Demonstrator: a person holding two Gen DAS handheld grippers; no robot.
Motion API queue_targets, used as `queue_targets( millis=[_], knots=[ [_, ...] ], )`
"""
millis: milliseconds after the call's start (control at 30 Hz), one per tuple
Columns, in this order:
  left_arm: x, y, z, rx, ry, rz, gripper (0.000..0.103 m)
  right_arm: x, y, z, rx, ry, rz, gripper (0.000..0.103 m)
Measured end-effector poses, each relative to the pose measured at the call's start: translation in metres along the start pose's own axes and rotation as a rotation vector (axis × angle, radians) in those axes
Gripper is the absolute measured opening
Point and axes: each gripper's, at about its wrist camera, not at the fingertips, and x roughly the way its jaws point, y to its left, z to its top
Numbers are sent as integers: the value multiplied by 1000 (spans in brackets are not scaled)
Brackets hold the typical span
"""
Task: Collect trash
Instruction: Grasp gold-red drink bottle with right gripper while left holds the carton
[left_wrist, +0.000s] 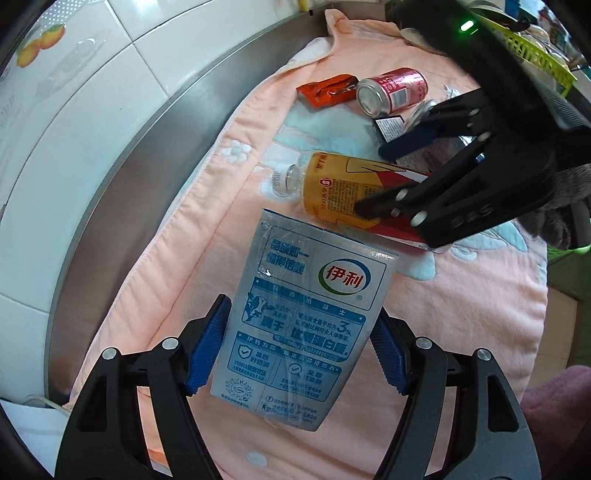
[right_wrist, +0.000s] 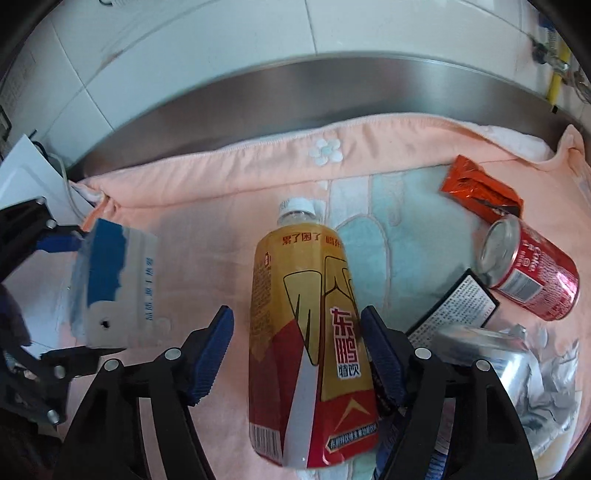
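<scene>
Where bottle (right_wrist: 310, 343) lies, red can (right_wrist: 532, 273) nearby.

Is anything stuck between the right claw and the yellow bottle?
No. The right claw already straddles the yellow bottle, one pad close beside it, the other with a gap showing. The milk carton sits off to one side in the left claw, and the red can lies on the other.

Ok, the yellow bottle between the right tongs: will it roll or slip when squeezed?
Bottle lies on its side on the towel, so it could roll. Its glossy label may slip on the pads. It looks nearly empty, so probably light and may dent.
</scene>
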Motion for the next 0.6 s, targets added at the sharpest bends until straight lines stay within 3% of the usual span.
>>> queue_targets(
  millis=[300,433,600],
  knots=[
    [4,4,0,-27,-1,-3,71,28,7,7,-19,92,-30,68],
    [3,4,0,-30,-5,-3,71,25,9,8,-21,81,-44,67],
    [-4,4,1,-36,-26,-8,71,-2,4,-1,45,0,-12,67]
  ],
)
